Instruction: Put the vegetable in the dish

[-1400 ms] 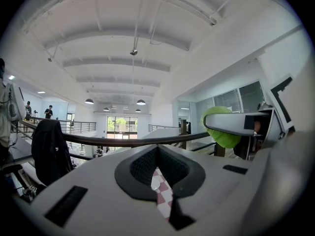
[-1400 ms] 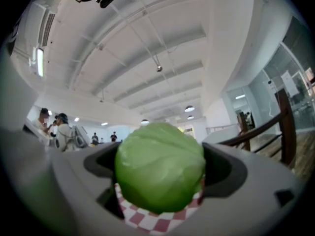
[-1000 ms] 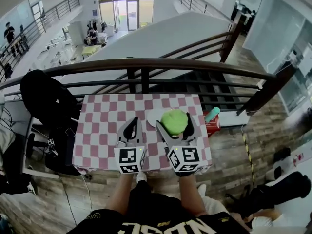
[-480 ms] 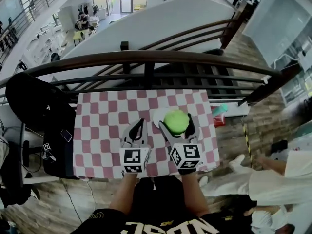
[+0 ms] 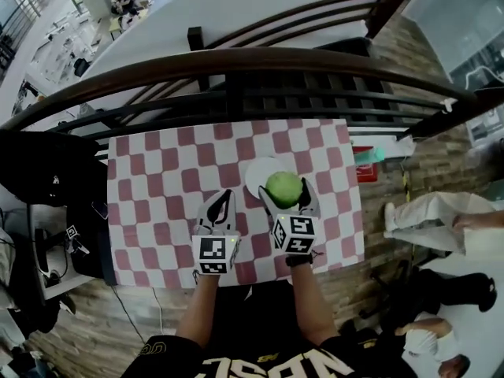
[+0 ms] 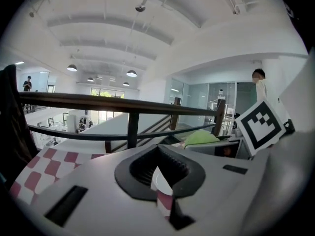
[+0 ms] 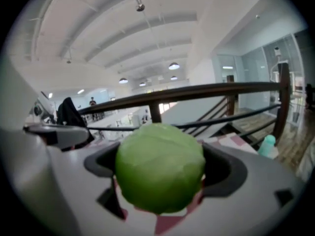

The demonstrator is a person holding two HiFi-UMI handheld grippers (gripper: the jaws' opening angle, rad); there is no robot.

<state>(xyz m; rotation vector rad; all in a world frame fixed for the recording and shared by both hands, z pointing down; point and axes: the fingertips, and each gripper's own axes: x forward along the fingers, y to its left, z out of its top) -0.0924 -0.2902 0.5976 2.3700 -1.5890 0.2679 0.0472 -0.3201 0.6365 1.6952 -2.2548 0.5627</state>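
A round green cabbage sits between the jaws of my right gripper, which is shut on it. In the right gripper view the cabbage fills the space between the jaws. It hangs over the near right part of a white dish on the pink-and-white checked table. My left gripper rests just left of the dish, jaws together with nothing in them. In the left gripper view a sliver of the dish shows past the jaws, and the cabbage is off to the right.
A dark railing runs along the table's far edge. A teal bottle and a red item sit off the table's right side. A black bag lies at the left. A person's legs are at the right.
The head view has tilted down, so the table sits higher and larger in frame. The right gripper keeps the cabbage over the dish. A person has walked in at the right.
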